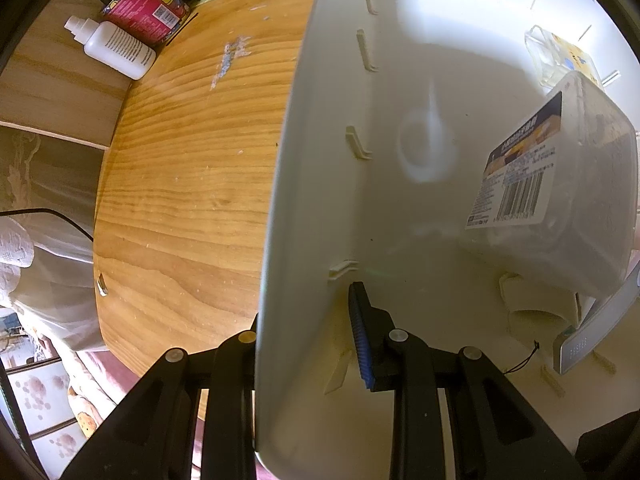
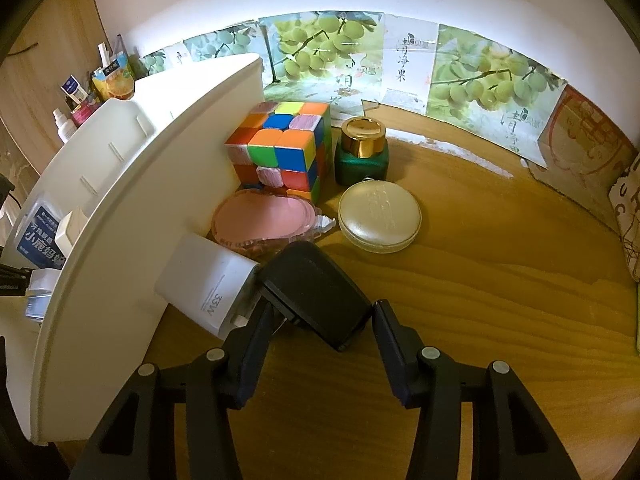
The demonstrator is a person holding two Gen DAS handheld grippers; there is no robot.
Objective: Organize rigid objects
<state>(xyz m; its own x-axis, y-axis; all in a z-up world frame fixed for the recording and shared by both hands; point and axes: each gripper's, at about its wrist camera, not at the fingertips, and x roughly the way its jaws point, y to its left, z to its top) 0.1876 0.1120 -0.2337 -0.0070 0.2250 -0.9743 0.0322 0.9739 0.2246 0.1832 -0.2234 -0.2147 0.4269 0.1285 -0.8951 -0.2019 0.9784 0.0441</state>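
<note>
A large white bin stands on the wooden table, its wall [image 1: 304, 160] seen edge-on in the left wrist view. My left gripper [image 1: 304, 320] is shut on that wall, the blue pad [image 1: 358, 332] inside and the other finger outside. In the bin lie a translucent box with a barcode label [image 1: 560, 184] and a clear case with yellow print [image 1: 560, 56]. In the right wrist view my right gripper [image 2: 322, 312] is shut on a black adapter [image 2: 312, 280] on the table beside the bin [image 2: 120, 200]. A white 33W charger [image 2: 208, 280] leans against the bin.
Behind the adapter sit a pink round case [image 2: 264, 220], a colour cube [image 2: 280, 148], a green jar with a gold lid [image 2: 362, 152] and a cream round compact [image 2: 379, 216]. A white bottle [image 1: 116, 46] and a pink pack [image 1: 148, 8] lie left of the bin.
</note>
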